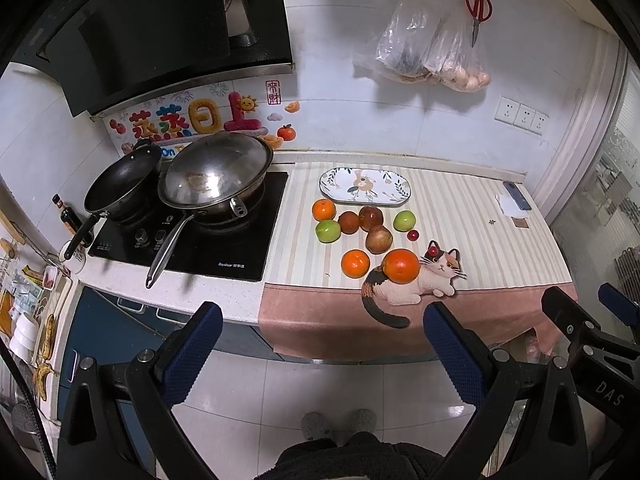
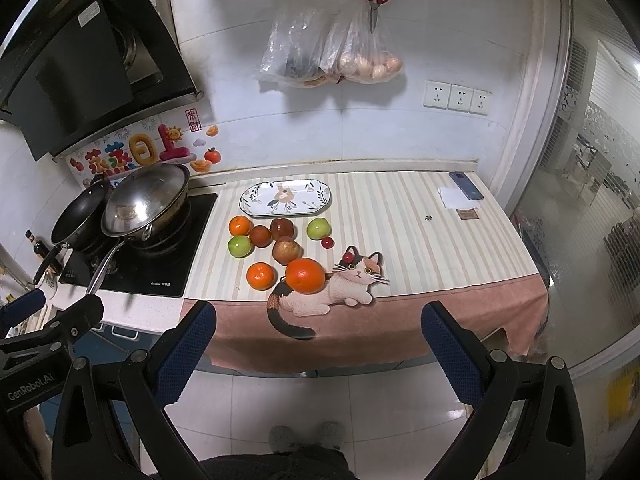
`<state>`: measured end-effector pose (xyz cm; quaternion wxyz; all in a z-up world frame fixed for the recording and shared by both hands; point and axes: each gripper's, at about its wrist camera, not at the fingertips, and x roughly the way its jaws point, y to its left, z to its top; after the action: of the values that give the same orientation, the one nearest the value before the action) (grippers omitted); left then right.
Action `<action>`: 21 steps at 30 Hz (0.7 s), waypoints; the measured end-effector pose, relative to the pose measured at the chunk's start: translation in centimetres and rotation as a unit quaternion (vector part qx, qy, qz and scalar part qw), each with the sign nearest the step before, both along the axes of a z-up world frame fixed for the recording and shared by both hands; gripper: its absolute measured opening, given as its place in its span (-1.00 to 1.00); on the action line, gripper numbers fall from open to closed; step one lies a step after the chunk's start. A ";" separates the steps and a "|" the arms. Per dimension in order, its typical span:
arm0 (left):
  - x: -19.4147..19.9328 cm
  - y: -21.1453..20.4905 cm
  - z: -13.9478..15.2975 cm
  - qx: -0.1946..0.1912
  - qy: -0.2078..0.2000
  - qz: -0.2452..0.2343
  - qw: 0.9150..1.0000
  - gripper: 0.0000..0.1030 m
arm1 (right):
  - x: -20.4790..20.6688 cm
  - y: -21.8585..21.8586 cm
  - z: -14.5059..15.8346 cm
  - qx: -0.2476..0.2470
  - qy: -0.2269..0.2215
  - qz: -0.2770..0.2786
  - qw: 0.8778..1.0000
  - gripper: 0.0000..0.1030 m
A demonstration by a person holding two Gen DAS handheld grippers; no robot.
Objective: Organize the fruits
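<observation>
A: What are your two tools doing?

B: Your left tool (image 1: 322, 334) has its blue-padded fingers spread wide with nothing between them, low in the frame over the floor, short of the bench (image 1: 240, 300). Your right tool (image 2: 318, 334) is the same: wide open, empty, at the bottom of its frame.

A: Where is the fruit?

B: Mid-frame, loose on a striped cloth (image 2: 400, 232). A big orange (image 2: 305, 275) lies nearest you, on the printed cat (image 2: 340, 288). Left of it is a smaller orange (image 2: 261, 275). Behind them sits a cluster: a third orange (image 2: 240, 225), two green apples (image 2: 239, 246) (image 2: 319, 228), three reddish-brown fruits (image 2: 286, 251) and a small red one (image 2: 327, 243).

A: And the plate?

B: A flowered oval plate (image 2: 256, 200) lies just behind the cluster, bare. To the left, two pans (image 2: 146, 200) stand on the hob.
</observation>
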<state>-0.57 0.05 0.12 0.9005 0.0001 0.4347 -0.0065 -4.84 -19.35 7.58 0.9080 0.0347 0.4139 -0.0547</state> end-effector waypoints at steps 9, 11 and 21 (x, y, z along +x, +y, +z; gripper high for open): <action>0.3 0.3 0.0 0.001 0.001 -0.001 1.000 1.00 | 0.0 0.0 0.0 0.001 0.000 0.000 1.000 1.00; 0.3 0.3 0.0 0.000 0.002 0.000 1.000 1.00 | -0.2 0.5 0.1 0.001 0.000 0.001 1.000 1.00; 0.3 0.5 0.0 0.000 0.001 0.000 1.000 1.00 | -0.1 0.9 0.1 0.002 0.001 0.004 1.000 1.00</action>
<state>-0.26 0.53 0.15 0.9002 -0.0002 0.4354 -0.0068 -4.95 -18.43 7.67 0.9077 0.0352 0.4151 -0.0506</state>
